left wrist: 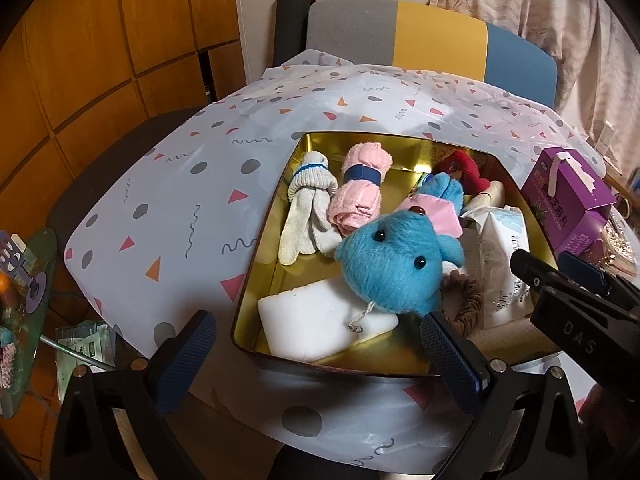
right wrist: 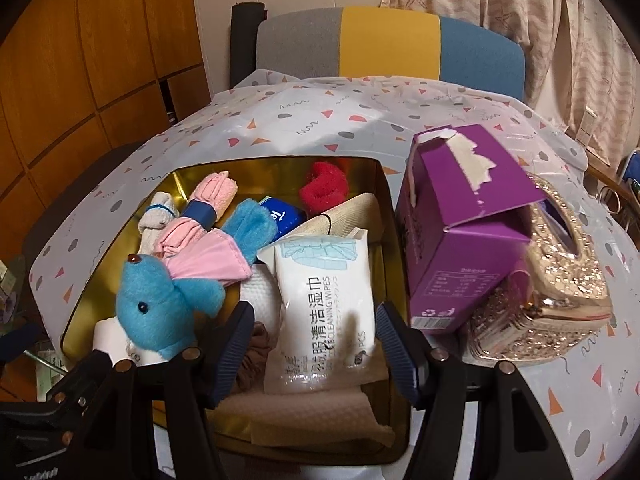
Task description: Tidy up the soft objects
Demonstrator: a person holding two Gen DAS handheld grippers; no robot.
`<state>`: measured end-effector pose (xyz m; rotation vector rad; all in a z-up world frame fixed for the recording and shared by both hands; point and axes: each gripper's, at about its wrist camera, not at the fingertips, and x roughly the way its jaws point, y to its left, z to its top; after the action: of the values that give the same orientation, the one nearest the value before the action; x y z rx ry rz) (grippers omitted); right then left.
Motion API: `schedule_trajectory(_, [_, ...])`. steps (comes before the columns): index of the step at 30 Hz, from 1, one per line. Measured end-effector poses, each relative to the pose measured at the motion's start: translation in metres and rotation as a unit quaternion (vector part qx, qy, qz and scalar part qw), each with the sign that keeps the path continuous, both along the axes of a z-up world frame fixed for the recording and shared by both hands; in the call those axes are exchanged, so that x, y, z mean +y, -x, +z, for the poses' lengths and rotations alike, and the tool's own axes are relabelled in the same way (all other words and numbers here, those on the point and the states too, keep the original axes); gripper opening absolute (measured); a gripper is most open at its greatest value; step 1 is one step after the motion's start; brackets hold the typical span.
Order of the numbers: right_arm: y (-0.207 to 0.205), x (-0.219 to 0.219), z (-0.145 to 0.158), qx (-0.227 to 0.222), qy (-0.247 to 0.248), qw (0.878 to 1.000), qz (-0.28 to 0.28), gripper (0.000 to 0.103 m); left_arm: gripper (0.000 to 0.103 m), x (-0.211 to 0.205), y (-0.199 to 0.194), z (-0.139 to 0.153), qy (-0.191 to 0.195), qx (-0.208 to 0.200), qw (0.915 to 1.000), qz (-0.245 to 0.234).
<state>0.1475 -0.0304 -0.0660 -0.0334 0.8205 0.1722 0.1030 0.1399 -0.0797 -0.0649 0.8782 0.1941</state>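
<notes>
Two grippers hover apart-jawed, holding nothing: left gripper (left wrist: 320, 354) low in its view before the blue plush (left wrist: 394, 262), right gripper (right wrist: 314, 350) straddling the wipes pack (right wrist: 326, 312). Both lie in the gold tin (right wrist: 120, 236); a purple carton (right wrist: 468, 232) crowds its right.

1. On the wipes pack (right wrist: 324, 312), which stands between the right gripper's fingers, we read "CLEANING WIPES" beside large Chinese characters, "清洁湿巾"; a small "PCS" sits near its lower edge.
2. On the right gripper's (left wrist: 576, 280) black body, seen just right of our left tool, we read "DAS".
3. On the purple box (right wrist: 460, 240), just right of the right gripper, we see a recycling sign; its other print is too small to read.
</notes>
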Motion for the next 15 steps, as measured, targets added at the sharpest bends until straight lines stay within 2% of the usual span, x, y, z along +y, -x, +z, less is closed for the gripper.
schedule_trajectory(7, [0.021,-0.012,0.015,-0.005,-0.017,1.0,-0.002,0.064,0.103,-0.009,0.011,0.008,0.004,-0.006,1.0,-0.004])
schedule_trajectory(10, [0.038,-0.021,0.027,-0.02,-0.027,0.999,-0.004,0.064,0.103,-0.015,0.019,0.014,0.002,-0.016,0.9998,-0.009])
schedule_trajectory(15, [0.068,-0.04,0.046,-0.057,-0.017,0.998,-0.033,0.065,0.103,-0.028,0.043,0.031,-0.024,-0.042,0.9988,-0.012])
